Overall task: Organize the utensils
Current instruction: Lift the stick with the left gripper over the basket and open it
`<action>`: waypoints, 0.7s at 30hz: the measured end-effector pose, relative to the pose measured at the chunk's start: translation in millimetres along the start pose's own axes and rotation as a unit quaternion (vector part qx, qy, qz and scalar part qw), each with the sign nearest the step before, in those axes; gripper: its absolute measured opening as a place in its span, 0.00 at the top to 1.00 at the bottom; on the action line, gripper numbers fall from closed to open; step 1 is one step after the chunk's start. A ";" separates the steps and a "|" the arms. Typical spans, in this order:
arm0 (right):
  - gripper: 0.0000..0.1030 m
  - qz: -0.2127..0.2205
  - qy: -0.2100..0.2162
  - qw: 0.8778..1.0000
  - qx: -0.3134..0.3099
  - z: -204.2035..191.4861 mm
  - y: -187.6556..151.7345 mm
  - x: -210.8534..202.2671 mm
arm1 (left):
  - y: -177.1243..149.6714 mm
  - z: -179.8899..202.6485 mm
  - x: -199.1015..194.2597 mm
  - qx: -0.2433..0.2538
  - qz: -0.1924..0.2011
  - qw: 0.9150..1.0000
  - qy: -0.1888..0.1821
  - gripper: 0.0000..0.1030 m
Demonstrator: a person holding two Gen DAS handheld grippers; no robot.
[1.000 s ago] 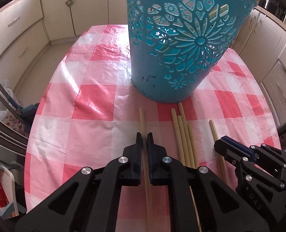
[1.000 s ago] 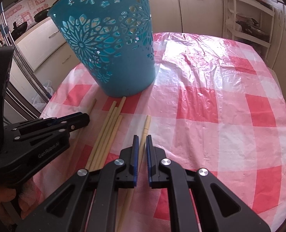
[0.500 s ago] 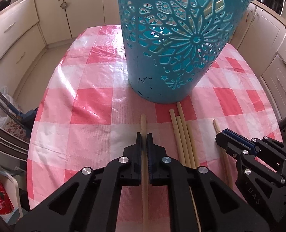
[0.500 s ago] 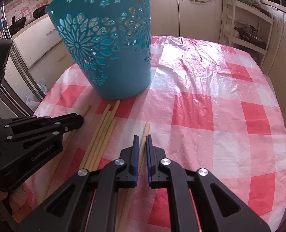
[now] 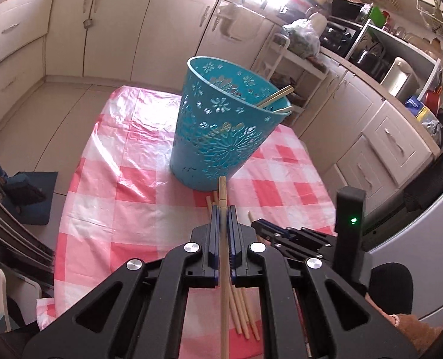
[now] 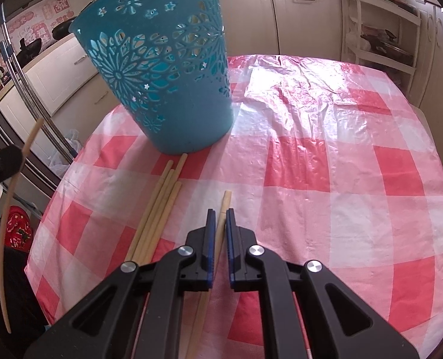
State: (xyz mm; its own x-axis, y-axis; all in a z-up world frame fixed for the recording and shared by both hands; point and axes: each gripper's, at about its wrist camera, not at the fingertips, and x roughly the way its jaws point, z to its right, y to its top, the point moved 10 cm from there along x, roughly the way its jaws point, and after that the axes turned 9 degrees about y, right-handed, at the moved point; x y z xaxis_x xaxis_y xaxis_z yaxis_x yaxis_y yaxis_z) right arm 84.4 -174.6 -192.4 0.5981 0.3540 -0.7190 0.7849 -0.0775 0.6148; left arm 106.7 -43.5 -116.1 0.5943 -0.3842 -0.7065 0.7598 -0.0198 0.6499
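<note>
Left claw (image 5: 223, 209) pinches one wooden chopstick (image 5: 222, 191) between its pads, lifted off the counter (image 5: 107, 197), tip pointing toward the teal basket (image 5: 221, 125); the same chopstick shows at the far left of the right wrist view, raised in the air. Right claw (image 6: 220, 214) sits low over the counter, narrowly parted, straddling a single chopstick (image 6: 225, 202) that lies flat on the red-and-white checked cloth (image 6: 356, 179); whether its pads touch the stick, cannot tell. A bundle of four chopsticks (image 6: 161, 200) lies on the cloth just left of that one, tips near the basket base. Basket stands upright on the counter, cut-out flower pattern, with a few chopsticks (image 5: 277, 97) already leaning inside against its rim. In the left wrist view the right claw appears lower right, just beside the bundle. Cream kitchen cabinets (image 5: 107, 30) surround the counter.
</note>
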 end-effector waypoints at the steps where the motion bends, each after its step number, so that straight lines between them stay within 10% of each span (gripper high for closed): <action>1: 0.93 0.000 0.001 1.000 0.001 0.2 0.0 0.0 | 3.6 4.1 -4.7 0.001 0.007 1.000 -0.006 0.95; 9: 0.93 0.002 0.009 1.000 0.009 1.9 0.4 -0.8 | 98.1 24.7 -52.9 -0.021 0.108 0.993 -0.039 0.95; 21: 0.93 0.005 0.039 0.999 0.035 5.0 1.3 -0.7 | 232.8 35.8 -31.6 -0.054 0.245 0.968 0.026 0.95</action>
State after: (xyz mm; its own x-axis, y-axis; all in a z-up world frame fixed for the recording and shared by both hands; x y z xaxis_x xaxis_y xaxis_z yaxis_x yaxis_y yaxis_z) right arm 85.9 -179.6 -192.7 0.5945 0.4233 -0.6836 0.7894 -0.1457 0.5963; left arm 255.3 -69.0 67.6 0.9008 -0.2764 -0.3349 0.4040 0.2509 0.8797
